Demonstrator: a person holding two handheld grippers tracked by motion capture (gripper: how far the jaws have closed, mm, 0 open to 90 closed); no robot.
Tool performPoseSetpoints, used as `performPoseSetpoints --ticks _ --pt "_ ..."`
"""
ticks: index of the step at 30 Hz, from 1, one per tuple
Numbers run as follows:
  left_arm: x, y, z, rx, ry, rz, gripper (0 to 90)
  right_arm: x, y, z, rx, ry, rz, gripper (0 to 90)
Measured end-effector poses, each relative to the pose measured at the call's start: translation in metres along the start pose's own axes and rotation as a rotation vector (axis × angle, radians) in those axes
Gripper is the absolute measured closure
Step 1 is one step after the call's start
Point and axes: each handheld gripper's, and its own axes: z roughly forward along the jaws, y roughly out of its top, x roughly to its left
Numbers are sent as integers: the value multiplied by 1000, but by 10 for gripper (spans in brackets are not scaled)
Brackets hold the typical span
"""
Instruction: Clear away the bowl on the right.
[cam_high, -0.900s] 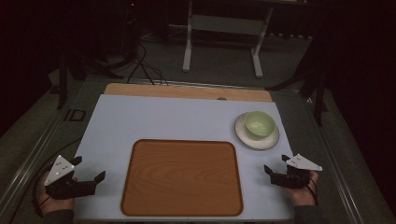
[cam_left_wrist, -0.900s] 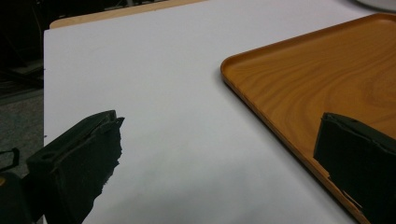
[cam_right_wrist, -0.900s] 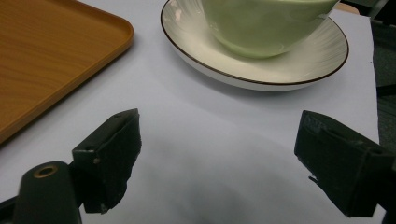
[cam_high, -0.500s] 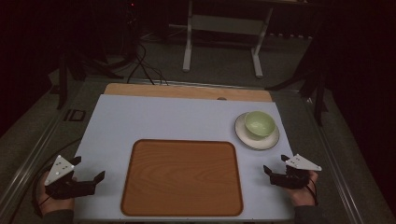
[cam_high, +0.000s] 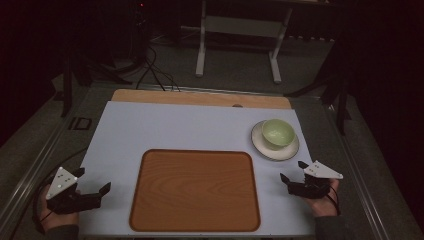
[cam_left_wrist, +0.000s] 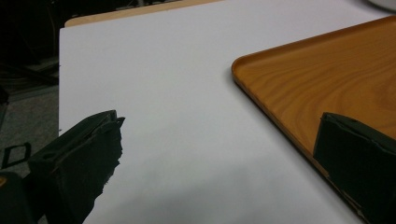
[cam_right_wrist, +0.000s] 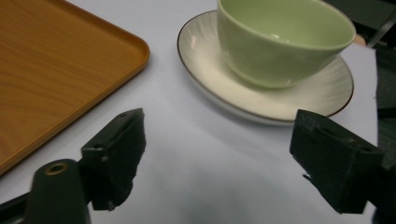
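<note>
We are holding the right gripper (cam_high: 294, 172) with its two black jaws spread wide and nothing between them, low over the white table mat (cam_high: 175, 127), and it is pointing toward the pale green ceramic bowl (cam_right_wrist: 285, 39). In the right gripper view this bowl is sitting upright on the round cream saucer with a dark rim (cam_right_wrist: 210, 56), and both are lying just beyond the open jaws, near them but not touching. The left gripper (cam_high: 92, 186) is also standing open and empty, resting near the left front corner of the mat, just beside the left edge of the flat wooden tray with rounded corners (cam_high: 195, 187). The tray is lying empty between our two grippers, and the bowl is staying well apart from it at the right rear. We are judging that the work is only beginning: nothing is grasped yet, and the reaching, closing and carrying are all remaining.
</note>
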Motion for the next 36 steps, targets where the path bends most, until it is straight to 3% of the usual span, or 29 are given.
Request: performPoseSetpoints --ticks 10,36 --pt "-1 0 0 4 5 0 11 -3 16 10 -5 -1 -50 182" --pt "-1 0 -1 4 9 3 10 -10 53 28 -18 -20 -114 209"
